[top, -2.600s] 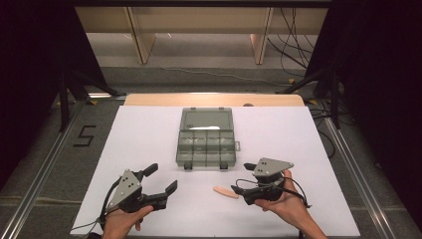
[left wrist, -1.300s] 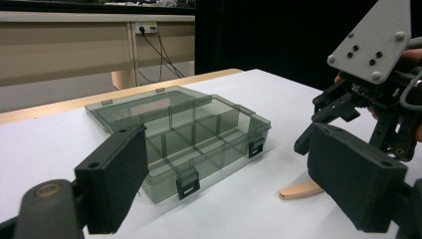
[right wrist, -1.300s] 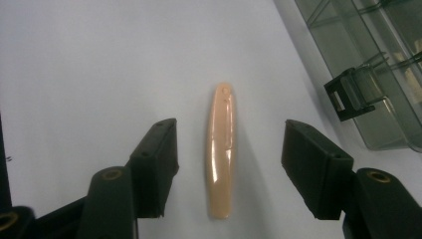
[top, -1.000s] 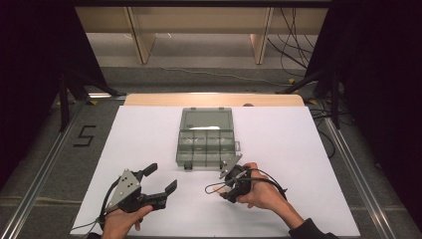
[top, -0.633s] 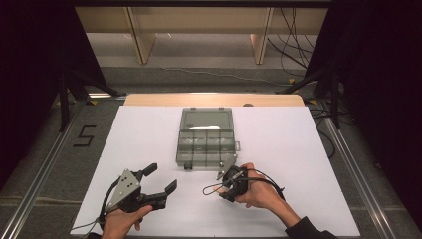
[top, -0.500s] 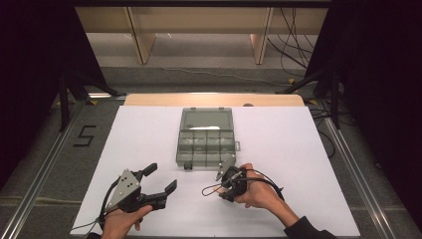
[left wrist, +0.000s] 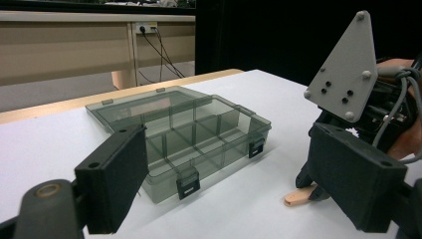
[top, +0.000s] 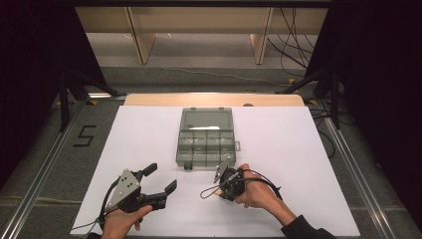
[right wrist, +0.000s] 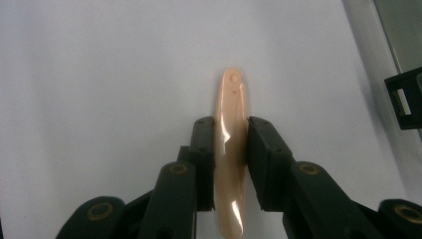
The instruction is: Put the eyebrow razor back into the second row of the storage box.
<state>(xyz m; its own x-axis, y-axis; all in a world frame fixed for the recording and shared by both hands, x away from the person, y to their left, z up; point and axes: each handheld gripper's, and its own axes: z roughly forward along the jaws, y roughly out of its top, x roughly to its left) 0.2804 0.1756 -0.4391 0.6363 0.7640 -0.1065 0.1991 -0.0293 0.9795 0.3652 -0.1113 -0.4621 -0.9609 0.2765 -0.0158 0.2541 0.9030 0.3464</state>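
A person sits at the near side of a white table point(top: 298, 149), a gripper in each hand. The right gripper point(right wrist: 231, 149) is tipped down toward the tabletop just in front of the organiser box point(top: 205, 138), and its two black jaws are pinched on a slim, glossy peach-coloured stick point(right wrist: 231, 159); from the right gripper view the stick runs lengthwise between the jaws, with its rounded tip poking out beyond them over the white surface and its other end reaching back toward the camera. From the left gripper view, one end of that stick point(left wrist: 298, 195) shows low at the table beneath the right gripper, though I cannot tell whether it touches the surface. The right hand point(top: 256, 191) is wrapped round the gripper body, cable looping beside it. The left gripper point(top: 158, 180) sits well off to the left near the front edge, held level in the left hand point(top: 119, 221), its jaws spread wide with nothing between them. The box itself is a smoky grey transparent case lying in the middle of the table with its lid folded open and flat toward the far side; its divided compartments look bare from here, and two dark latches hang on its near wall. Beyond the table there is a strip of light wood edge point(top: 214, 99) and a floor marking shaped like a 5 point(top: 85, 135)
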